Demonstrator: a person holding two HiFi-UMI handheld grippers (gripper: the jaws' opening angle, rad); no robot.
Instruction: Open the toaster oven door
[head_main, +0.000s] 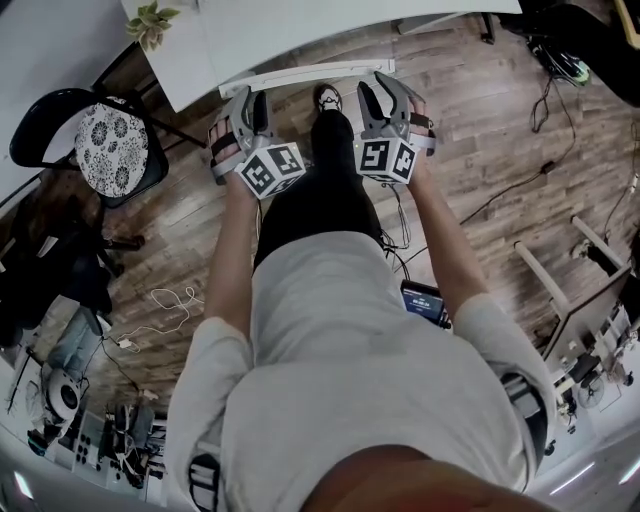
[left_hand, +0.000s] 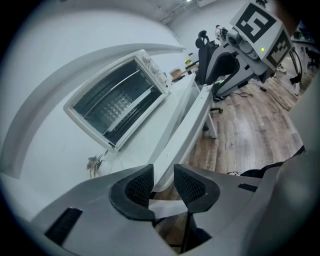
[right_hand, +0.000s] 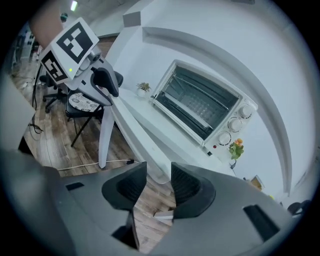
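Observation:
A white toaster oven stands on the white table, its glass door flat against its front and its knobs on one side. The oven does not show in the head view. Both grippers hang in the air in front of the table's edge, well short of the oven. My left gripper is open with nothing between its pads. The right gripper is open too, also holding nothing. Each gripper shows in the other's view, side by side at the same height.
A black chair with a patterned cushion stands left of the person. A small plant sits on the table corner, and another with orange flowers beside the oven. Cables lie on the wooden floor.

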